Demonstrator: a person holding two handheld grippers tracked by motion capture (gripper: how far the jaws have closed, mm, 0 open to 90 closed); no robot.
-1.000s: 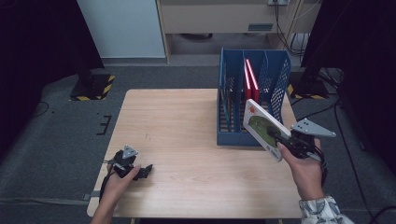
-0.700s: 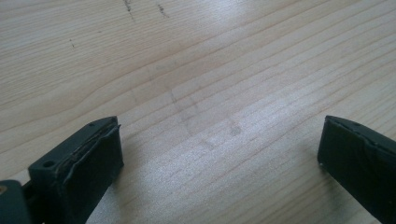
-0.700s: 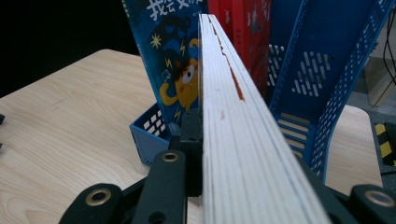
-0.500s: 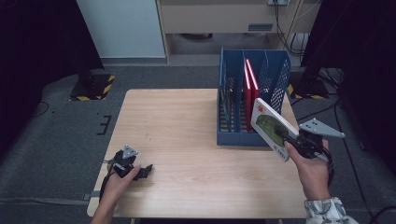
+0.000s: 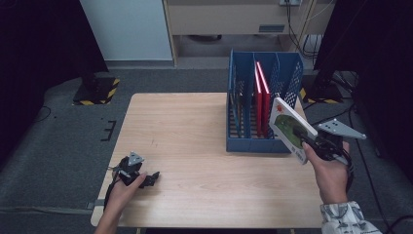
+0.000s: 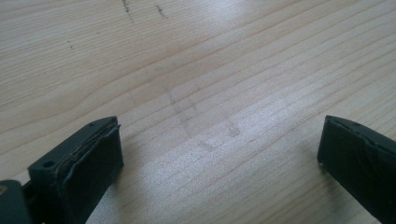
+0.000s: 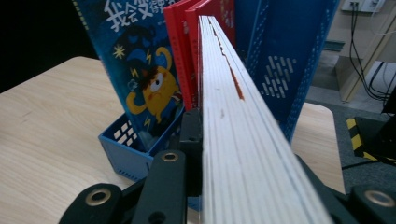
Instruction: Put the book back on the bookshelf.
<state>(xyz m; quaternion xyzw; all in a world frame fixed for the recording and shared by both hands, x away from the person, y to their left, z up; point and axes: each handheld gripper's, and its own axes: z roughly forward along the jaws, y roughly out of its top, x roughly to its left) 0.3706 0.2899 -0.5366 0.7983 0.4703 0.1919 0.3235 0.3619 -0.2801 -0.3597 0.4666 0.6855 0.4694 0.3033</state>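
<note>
Fingers point(image 7: 196, 135) of right gripper point(image 5: 311, 145) clamped around tilted book point(image 5: 290, 127).

The rack point(image 5: 253, 141) occupies the table's point(image 5: 195, 131) far right. Red books point(image 5: 260, 97) fill a middle slot; a blue book point(image 7: 140, 79) fills the slot beside them. Table surface left of the rack is unobstructed up to the left gripper point(image 5: 151, 178).

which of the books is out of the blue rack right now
The white-covered book, clamped in the right gripper beside the rack; the red books stand inside.
</note>
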